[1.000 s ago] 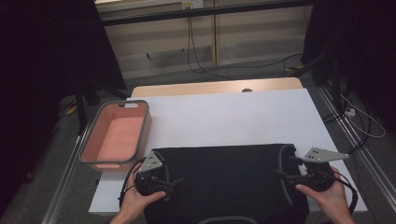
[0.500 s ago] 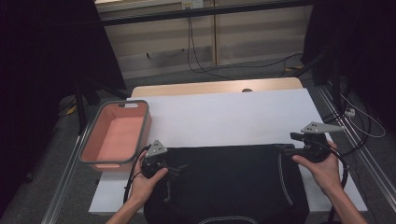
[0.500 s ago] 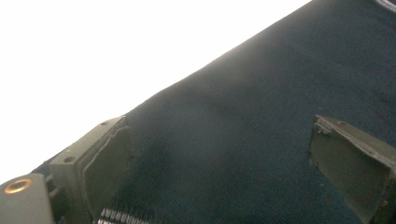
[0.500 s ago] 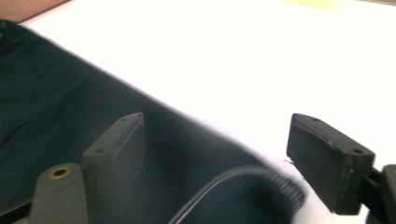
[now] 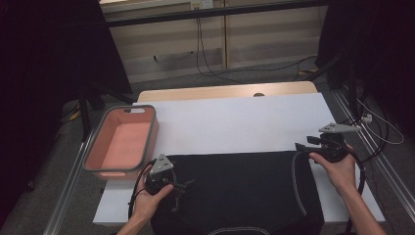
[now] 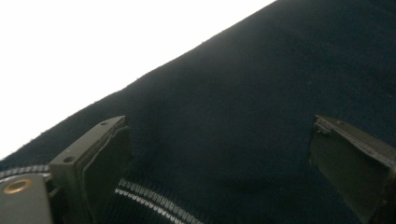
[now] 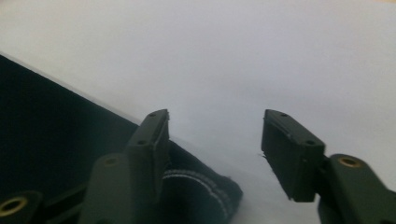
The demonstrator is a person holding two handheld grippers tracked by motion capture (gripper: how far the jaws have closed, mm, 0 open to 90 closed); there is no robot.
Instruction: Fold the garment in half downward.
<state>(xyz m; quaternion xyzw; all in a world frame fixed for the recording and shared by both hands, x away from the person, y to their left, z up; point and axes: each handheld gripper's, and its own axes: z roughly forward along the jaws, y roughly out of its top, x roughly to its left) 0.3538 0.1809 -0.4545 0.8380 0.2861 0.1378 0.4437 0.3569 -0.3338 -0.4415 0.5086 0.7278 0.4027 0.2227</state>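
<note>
A dark garment (image 5: 235, 191) lies spread flat on the white table cover (image 5: 235, 122), its long axis running left to right along the near edge. The right gripper (image 7: 215, 140) stands at the garment's far right corner (image 7: 205, 186); its jaws have just been closing, they are half open, and the trimmed corner lies between them, not yet pinched. The left gripper (image 6: 219, 154) sits over the cloth near its left edge, jaws wide, holding nothing. The right hand (image 5: 337, 169) is nearer a corner.
</note>
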